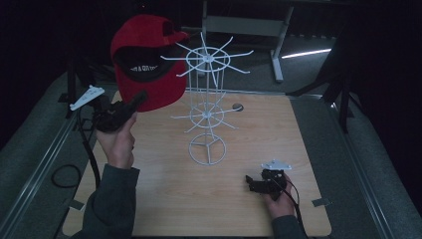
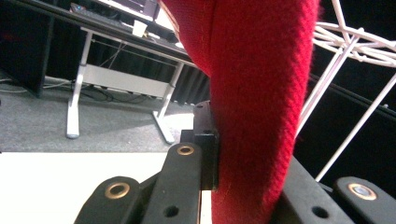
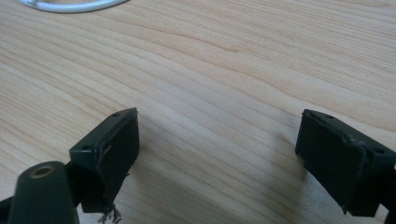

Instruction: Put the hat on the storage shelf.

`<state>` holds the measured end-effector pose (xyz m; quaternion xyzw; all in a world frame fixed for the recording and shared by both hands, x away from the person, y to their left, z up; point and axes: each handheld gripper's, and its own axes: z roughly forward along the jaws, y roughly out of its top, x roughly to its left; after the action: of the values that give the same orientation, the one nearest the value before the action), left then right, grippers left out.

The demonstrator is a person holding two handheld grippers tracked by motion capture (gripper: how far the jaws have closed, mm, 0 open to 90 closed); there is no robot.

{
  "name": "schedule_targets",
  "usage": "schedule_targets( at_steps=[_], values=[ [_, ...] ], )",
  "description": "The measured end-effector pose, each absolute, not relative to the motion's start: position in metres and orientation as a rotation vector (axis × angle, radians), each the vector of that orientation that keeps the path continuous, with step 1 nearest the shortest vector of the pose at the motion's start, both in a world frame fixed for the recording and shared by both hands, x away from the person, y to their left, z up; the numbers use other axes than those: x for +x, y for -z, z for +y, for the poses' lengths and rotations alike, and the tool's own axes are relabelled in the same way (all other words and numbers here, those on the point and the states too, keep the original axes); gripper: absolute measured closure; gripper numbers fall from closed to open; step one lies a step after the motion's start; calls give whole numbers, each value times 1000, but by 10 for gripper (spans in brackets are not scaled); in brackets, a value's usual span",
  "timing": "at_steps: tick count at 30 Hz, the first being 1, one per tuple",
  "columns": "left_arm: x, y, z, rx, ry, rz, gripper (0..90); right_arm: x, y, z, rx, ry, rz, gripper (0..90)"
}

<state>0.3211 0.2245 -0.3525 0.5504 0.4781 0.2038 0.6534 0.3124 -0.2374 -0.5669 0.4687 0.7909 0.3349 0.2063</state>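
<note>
My left claw (image 1: 137,102) pinches the red cap's (image 1: 144,59) brim, probably lifting it beside the rack (image 1: 208,107); right claw (image 1: 254,183) rests spread on the worktop (image 1: 164,199).

We see a dark room, grey carpet floor (image 2: 37,121) and a white-legged desk (image 2: 116,79) behind.

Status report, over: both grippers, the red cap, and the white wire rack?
Left gripper shut on red cap, held up beside white wire rack. Right gripper open, low over table. Rack arms close to cap.
</note>
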Motion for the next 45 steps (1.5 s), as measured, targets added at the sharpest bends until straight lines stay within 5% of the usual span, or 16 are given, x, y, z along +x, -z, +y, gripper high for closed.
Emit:
schedule_targets(
  at_steps=[39, 45],
  values=[
    [312, 407, 221, 1332, -415, 1130, 849, 312, 567, -237, 1306, -933, 2203, 134],
    [313, 415, 224, 1324, -411, 1156, 788, 312, 567, -237, 1305, -933, 2204, 134]
  ],
)
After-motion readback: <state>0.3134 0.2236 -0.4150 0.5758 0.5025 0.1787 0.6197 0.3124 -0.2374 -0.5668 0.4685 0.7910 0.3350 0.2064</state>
